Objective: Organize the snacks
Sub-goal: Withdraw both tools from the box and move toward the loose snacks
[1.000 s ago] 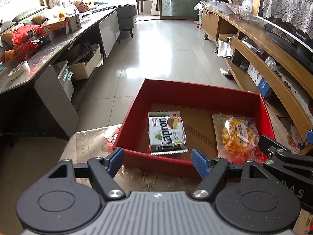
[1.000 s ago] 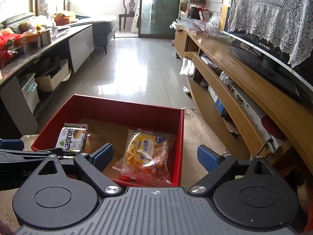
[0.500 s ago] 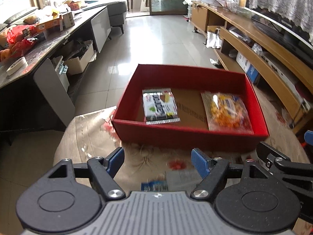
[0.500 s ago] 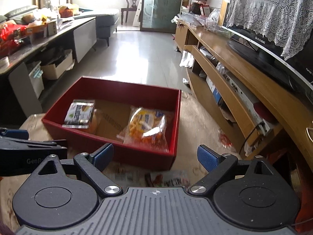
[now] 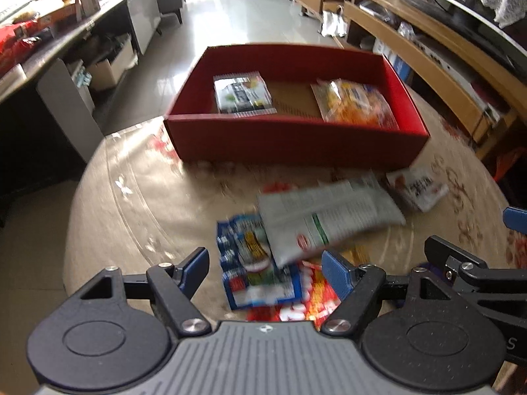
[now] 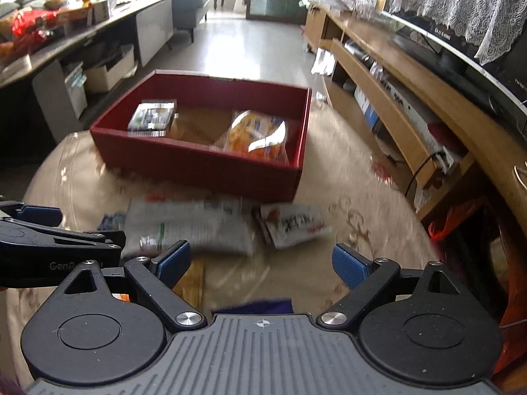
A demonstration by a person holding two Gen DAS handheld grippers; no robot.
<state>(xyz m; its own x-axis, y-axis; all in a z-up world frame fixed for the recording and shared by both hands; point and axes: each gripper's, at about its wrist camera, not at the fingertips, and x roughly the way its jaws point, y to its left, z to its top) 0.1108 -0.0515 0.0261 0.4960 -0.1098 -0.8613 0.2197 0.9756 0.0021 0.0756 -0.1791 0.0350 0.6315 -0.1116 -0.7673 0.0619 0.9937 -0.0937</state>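
A red box [image 5: 296, 141] [image 6: 197, 164] stands on the round table and holds a green-and-white snack pack [image 5: 242, 93] [image 6: 153, 117] and an orange snack bag [image 5: 355, 103] [image 6: 257, 135]. Loose packets lie in front of it: a grey-white bag [image 5: 326, 217] [image 6: 191, 227], a blue packet [image 5: 253, 263], a red packet [image 5: 309, 302] and a small white-and-red packet [image 5: 418, 187] [image 6: 293, 223]. My left gripper [image 5: 266, 270] hangs open above the blue packet, nothing between its pads. My right gripper [image 6: 262, 263] is open over the tablecloth, near the grey-white bag.
The table carries a beige floral cloth [image 5: 138, 204] and ends in a curved edge at the left. A long wooden TV bench [image 6: 411, 98] runs along the right. A dark cluttered counter [image 5: 49, 33] runs along the left, tiled floor [image 5: 250, 16] beyond.
Both grippers have drawn back from over the red box and tilted down. The box now sits farther off, and the loose packets on the table have come into view. Jaw openings look unchanged.
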